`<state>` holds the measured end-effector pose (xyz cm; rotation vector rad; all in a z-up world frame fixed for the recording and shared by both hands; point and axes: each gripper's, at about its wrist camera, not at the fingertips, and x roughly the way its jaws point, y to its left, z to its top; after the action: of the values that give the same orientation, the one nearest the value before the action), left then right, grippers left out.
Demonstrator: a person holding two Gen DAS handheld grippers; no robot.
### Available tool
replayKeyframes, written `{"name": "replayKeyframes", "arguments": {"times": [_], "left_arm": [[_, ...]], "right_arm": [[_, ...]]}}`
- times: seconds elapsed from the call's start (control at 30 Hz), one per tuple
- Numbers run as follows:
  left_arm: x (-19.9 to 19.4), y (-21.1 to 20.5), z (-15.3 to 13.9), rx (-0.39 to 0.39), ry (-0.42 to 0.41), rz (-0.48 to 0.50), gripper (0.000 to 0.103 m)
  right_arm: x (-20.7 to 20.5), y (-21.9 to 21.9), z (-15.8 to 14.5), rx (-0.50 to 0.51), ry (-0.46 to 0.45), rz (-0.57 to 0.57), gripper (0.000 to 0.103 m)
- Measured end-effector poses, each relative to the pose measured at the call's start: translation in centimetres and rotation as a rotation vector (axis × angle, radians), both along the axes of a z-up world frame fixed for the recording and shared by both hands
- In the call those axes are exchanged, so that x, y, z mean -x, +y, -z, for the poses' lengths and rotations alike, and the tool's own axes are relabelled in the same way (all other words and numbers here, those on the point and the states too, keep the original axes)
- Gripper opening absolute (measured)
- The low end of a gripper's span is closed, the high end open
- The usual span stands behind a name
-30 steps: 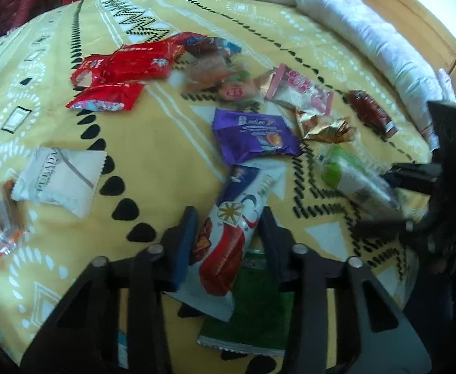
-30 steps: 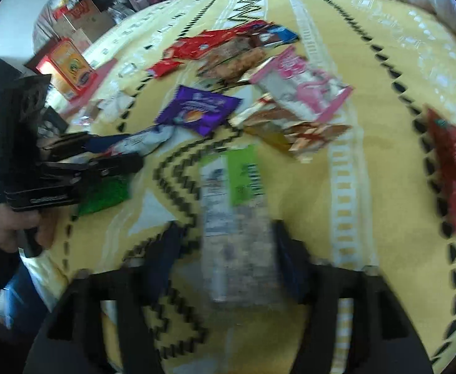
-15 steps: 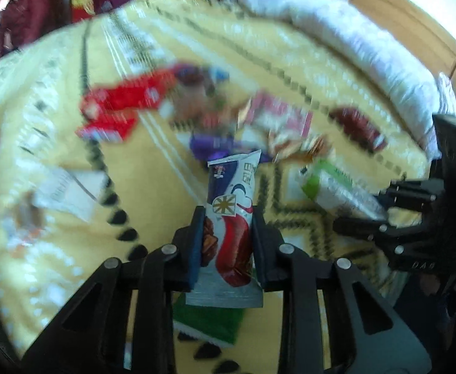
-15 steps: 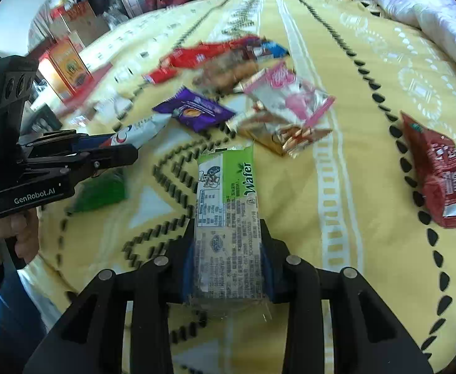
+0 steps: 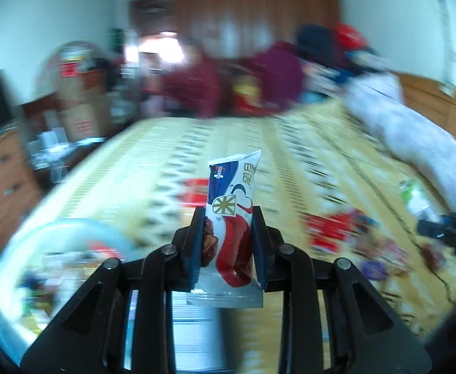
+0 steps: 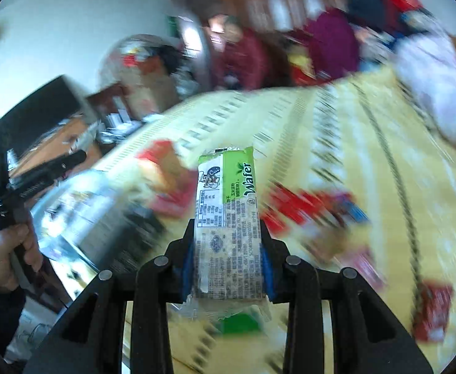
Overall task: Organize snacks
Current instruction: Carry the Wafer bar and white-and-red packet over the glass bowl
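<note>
My left gripper (image 5: 228, 215) is shut on a white, blue and red snack packet (image 5: 232, 218) and holds it upright above the yellow patterned bed cover (image 5: 290, 155). My right gripper (image 6: 227, 227) is shut on a green and white wafer packet (image 6: 228, 215), also lifted off the bed. Several red snack packets (image 6: 293, 207) lie blurred on the cover beyond. A pale round container (image 5: 41, 261) with snacks in it shows blurred at lower left in the left wrist view, and also in the right wrist view (image 6: 81, 212). The left gripper appears in the right wrist view (image 6: 45, 168).
A green packet (image 6: 240, 324) lies under my right gripper. A red packet (image 6: 432, 311) lies at the right. A white duvet (image 5: 415, 131) runs along the bed's right side. Boxes and furniture (image 5: 78, 106) stand past the bed's far left edge.
Both grippers have lifted their packets off the bed and tilted up, so the room now fills the view. The views swing left, bringing the round container into sight.
</note>
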<state>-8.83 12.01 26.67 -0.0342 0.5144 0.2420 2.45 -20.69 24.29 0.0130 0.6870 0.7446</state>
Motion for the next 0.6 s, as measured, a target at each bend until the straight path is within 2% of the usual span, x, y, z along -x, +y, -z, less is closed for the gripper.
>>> {"name": "replayKeyframes", "arguments": {"times": [0.1,0.27,0.4,0.6], "left_arm": [[2.6,5.6,-1.1,-0.029,-0.027,-0.138,0.028],[6.2,13.7,-0.6,0.012,-0.024,-0.305,0.028],[7.6,16.4,0.3,0.053,-0.013,-0.360,0.028],[8.0,18.5,1.0,0.103,-0.011,-0.379,0.028]], "right_arm": [[-0.2,7.4,-3.3,-0.044,-0.011,-0.144,0.038],[1.3,20.1,-6.6,-0.070,0.009,-0.361,0.038],[3.6,28.9,-8.1,-0.068,0.030,-0.491,0.038],[5.8,38.0,-7.6,-0.036,0.086,-0.575,0.038]]}}
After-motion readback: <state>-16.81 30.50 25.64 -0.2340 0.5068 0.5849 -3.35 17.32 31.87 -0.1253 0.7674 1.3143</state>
